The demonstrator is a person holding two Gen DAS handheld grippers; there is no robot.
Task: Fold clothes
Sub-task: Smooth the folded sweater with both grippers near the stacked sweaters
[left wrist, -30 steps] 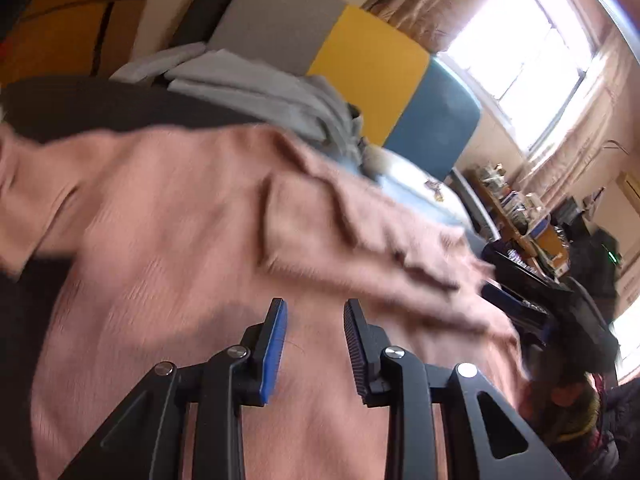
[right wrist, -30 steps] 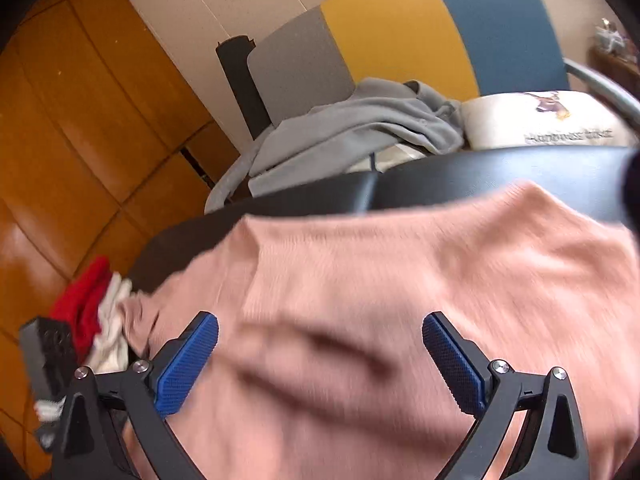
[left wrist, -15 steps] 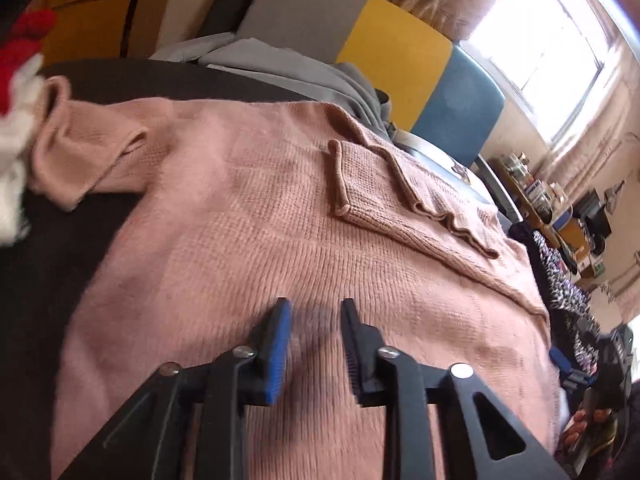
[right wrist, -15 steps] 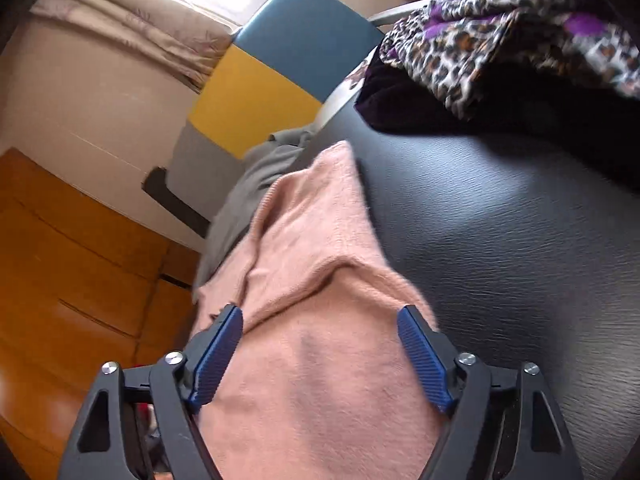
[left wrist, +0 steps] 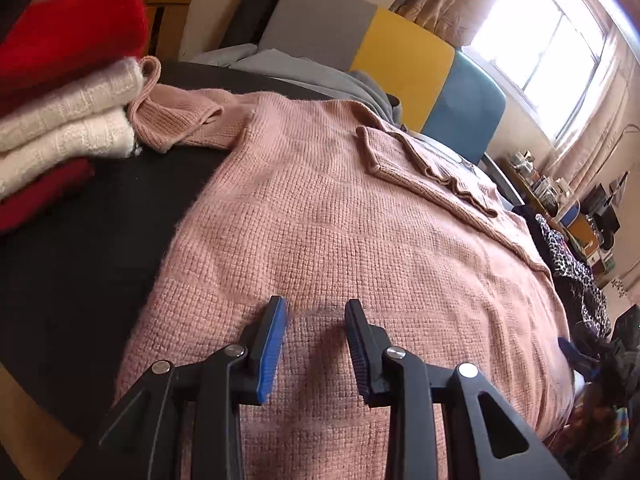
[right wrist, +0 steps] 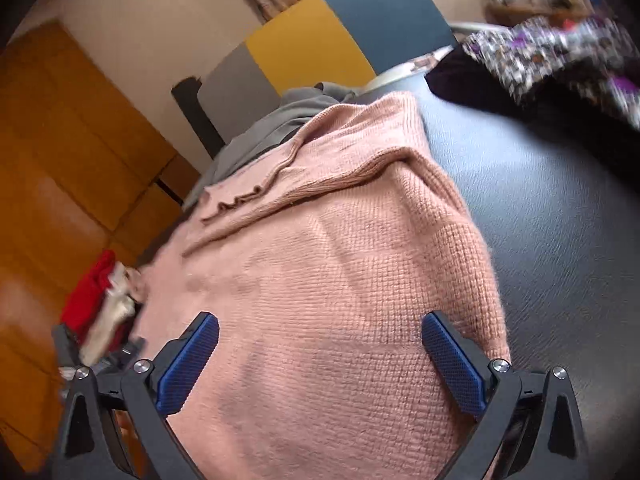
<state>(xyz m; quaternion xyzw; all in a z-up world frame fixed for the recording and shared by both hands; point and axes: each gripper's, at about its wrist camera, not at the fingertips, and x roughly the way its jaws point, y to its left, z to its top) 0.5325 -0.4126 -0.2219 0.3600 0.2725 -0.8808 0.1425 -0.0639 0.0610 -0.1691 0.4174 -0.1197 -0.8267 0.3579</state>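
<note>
Pink knit sweater [left wrist: 328,240] lies spread across the dark surface [right wrist: 560,208] at frame centre — one sleeve folded in, body not yet folded. Finished knits [left wrist: 60,120] stacked upper left. Left gripper [left wrist: 316,316] part-spread, right gripper [right wrist: 320,344] wide — jaws just opening — neither pinching fabric.

A lived-in room of a home is being shown, most likely a bedroom or sitting room. It is being marked out by beige curtains [left wrist: 452,4] hanging beside a bright window [left wrist: 548,36], orange-brown wooden cupboard doors [right wrist: 68,168], a padded backrest in grey, yellow and blue panels [left wrist: 404,60] and a cluttered shelf of small household items [left wrist: 560,200]. Knitwear is being kept about: a stack of folded red and cream sweaters [left wrist: 60,92] and a pink knitted sweater [left wrist: 320,240] on a black leather-like surface [right wrist: 560,220].
</note>
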